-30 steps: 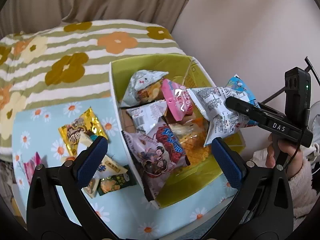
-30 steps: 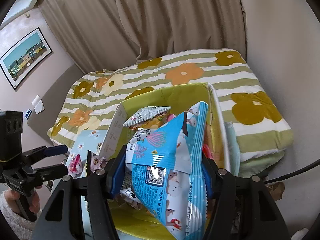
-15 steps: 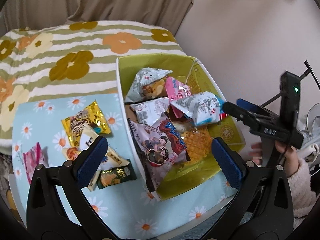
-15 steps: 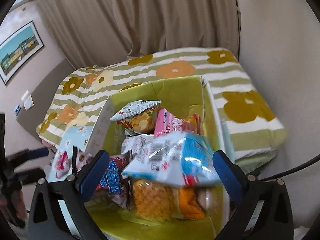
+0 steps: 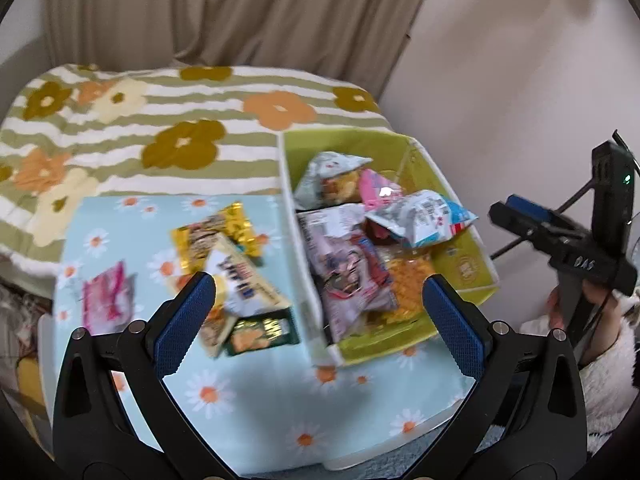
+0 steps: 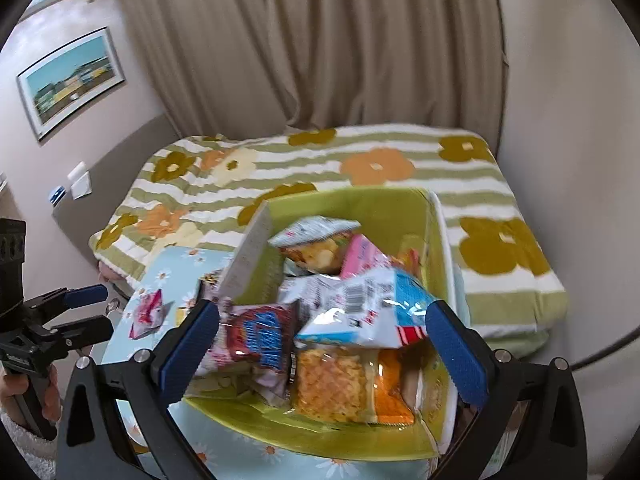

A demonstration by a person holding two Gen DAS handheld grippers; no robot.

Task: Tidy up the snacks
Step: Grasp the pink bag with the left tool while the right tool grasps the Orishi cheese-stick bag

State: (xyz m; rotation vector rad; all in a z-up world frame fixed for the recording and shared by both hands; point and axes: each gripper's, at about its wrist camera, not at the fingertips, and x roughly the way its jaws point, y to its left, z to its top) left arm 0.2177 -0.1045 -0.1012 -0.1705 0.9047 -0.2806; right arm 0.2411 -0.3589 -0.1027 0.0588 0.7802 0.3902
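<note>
Since a second earlier the blue bag [image 6: 384, 312] had left the right tool [image 6: 320, 340], whose jaws now stood wide and empty, and lay atop the heap in the green box [image 6: 360, 208] just ahead of it. Ahead of the left tool [image 5: 316, 312], also spread with nothing held, loose packets [image 5: 236, 268] waited on the table [image 5: 248, 396]. Perched high, the bag might slide over the rim if the box were bumped, and the overlapping packets could snag or come up together
</note>
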